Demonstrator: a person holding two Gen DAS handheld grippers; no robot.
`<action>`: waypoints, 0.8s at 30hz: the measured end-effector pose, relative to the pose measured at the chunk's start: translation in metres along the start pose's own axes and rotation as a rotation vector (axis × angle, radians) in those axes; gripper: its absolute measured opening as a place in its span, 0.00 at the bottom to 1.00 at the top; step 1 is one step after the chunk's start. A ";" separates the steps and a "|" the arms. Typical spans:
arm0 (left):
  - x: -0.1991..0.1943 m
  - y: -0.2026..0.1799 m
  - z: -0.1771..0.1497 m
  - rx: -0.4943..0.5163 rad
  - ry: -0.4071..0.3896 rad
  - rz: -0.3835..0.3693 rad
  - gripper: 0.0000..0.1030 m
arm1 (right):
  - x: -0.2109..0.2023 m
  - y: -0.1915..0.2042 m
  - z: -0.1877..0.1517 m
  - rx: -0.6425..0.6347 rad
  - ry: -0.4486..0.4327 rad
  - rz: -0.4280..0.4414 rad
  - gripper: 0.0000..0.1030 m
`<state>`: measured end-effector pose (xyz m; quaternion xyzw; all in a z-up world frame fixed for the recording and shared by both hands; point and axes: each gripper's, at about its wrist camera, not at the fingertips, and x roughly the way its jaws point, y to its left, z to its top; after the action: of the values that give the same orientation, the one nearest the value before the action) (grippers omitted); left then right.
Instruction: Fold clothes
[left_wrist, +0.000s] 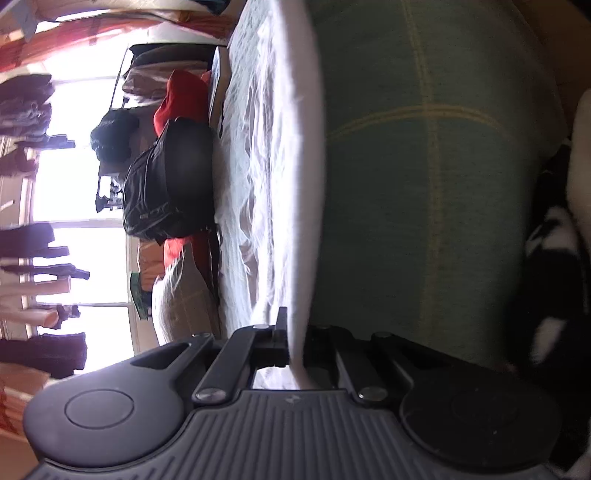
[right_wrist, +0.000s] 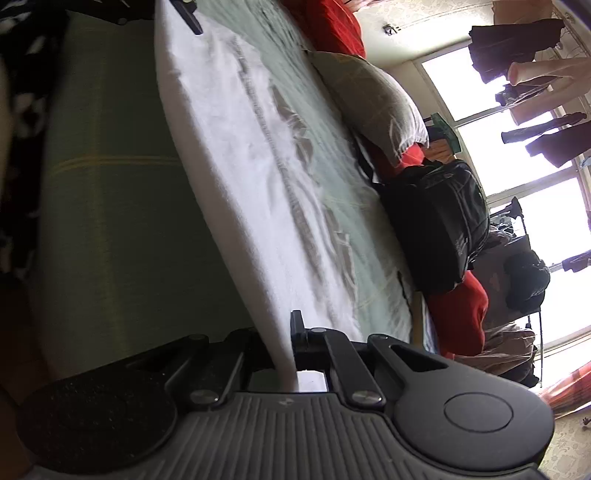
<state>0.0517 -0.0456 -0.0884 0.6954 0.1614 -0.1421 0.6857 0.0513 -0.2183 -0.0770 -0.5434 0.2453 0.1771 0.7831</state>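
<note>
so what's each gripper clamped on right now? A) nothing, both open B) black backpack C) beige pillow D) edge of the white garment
D: in each wrist view the white garment runs straight down between the closed fingers of the left gripper and the right gripper; the black backpack and the beige pillow lie apart on the bed.

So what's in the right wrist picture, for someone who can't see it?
The right gripper is shut on the edge of a white cloth spread over a green checked bed. Behind it sit a black backpack, a pillow and bright windows.
</note>
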 end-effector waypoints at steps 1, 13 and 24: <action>0.003 -0.003 -0.001 -0.013 0.005 -0.006 0.00 | 0.000 0.005 -0.001 0.001 0.002 0.008 0.05; -0.017 0.003 -0.019 -0.158 -0.025 -0.137 0.13 | -0.018 0.024 -0.026 0.085 -0.015 0.113 0.27; 0.014 0.025 -0.043 -0.239 0.023 -0.047 0.79 | -0.045 -0.028 -0.053 0.486 -0.167 0.241 0.61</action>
<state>0.0736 -0.0026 -0.0709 0.6062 0.2015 -0.1300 0.7583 0.0190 -0.2785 -0.0451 -0.2903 0.2780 0.2490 0.8812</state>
